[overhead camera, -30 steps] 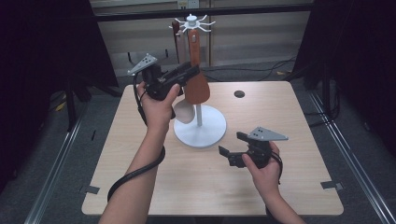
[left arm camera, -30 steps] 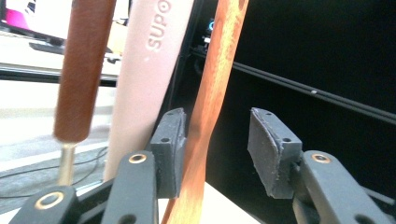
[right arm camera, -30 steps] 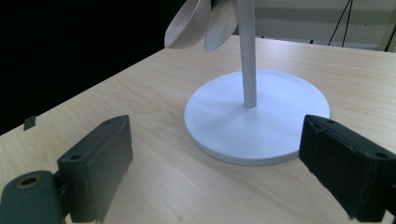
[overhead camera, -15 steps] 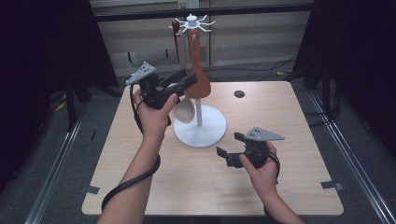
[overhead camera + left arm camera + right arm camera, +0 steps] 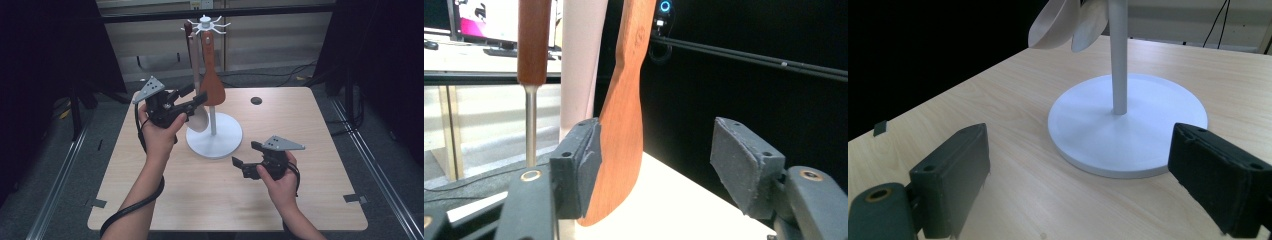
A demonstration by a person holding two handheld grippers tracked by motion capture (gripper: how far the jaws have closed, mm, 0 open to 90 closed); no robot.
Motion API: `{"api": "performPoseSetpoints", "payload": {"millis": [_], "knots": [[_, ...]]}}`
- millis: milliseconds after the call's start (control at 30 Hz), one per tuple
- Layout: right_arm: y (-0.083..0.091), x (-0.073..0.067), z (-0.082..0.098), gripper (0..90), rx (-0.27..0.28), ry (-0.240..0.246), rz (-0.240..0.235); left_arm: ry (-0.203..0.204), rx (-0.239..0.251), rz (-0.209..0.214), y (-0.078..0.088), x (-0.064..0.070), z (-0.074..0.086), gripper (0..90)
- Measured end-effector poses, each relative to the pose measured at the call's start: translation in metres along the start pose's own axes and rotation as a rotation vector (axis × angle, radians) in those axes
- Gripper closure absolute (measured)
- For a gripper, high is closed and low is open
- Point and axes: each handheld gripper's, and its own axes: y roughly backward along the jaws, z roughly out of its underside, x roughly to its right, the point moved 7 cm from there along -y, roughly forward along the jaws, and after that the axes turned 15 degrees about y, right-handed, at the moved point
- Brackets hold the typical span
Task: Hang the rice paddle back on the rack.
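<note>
Table (image 5: 150,200): light wood, rounded corners, a small dark round mark (image 5: 256,100) near its far edge.

Utensil stand (image 5: 214,136): white round base at table centre, thin pole rising to a spoked white top. From it hang a brown wooden spatula (image 5: 212,87), a pale spoon (image 5: 198,112) and a dark-handled utensil (image 5: 533,40) with a metal shank.

My left gripper (image 5: 192,100): held up at the left of the stand, pointing right at the hanging utensils. Its jaws have just been opening and now stand apart. In the left gripper view the brown wooden spatula's blade sits between them, lying against one pad; the other pad is well clear of it, so no clamp. The spatula hangs from the stand's top, on the pole's near-left side, beside the pale spoon.

My right gripper (image 5: 245,161): low over the table, near-right of the stand's base, pointing left. Jaws wide apart, nothing between them; the base lies just beyond them in the right gripper view
</note>
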Motion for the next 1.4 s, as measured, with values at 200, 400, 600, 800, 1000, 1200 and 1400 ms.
{"api": "performPoseSetpoints", "payload": {"millis": [200, 400, 600, 800, 1000, 1200, 1400], "knots": [[-0.003, -0.002, 0.000, 9.8, -0.005, -0.001, -0.007, -0.025, -0.016, -0.014, 0.005, -0.002, 0.009, 32.4], [-0.004, -0.002, 0.001, 9.8, -0.009, 0.003, -0.009, -0.022, -0.023, -0.019, 0.009, -0.005, 0.017, 29.9], [-0.003, -0.001, 0.001, 9.7, -0.008, -0.006, -0.006, -0.029, -0.031, -0.011, 0.013, -0.006, 0.026, 28.0], [-0.003, -0.001, 0.002, 9.8, -0.009, -0.004, -0.005, -0.026, -0.043, -0.018, 0.013, -0.006, 0.035, 25.8], [-0.002, -0.001, 0.002, 9.7, -0.008, -0.007, -0.002, -0.027, -0.053, -0.016, 0.013, -0.006, 0.041, 23.1], [-0.002, 0.000, 0.002, 9.7, -0.009, -0.007, -0.001, -0.041, -0.064, -0.026, 0.014, -0.008, 0.045, 20.6], [-0.003, -0.001, 0.002, 9.7, -0.011, -0.007, -0.005, -0.033, -0.073, -0.029, 0.016, -0.010, 0.050, 18.8]]}}
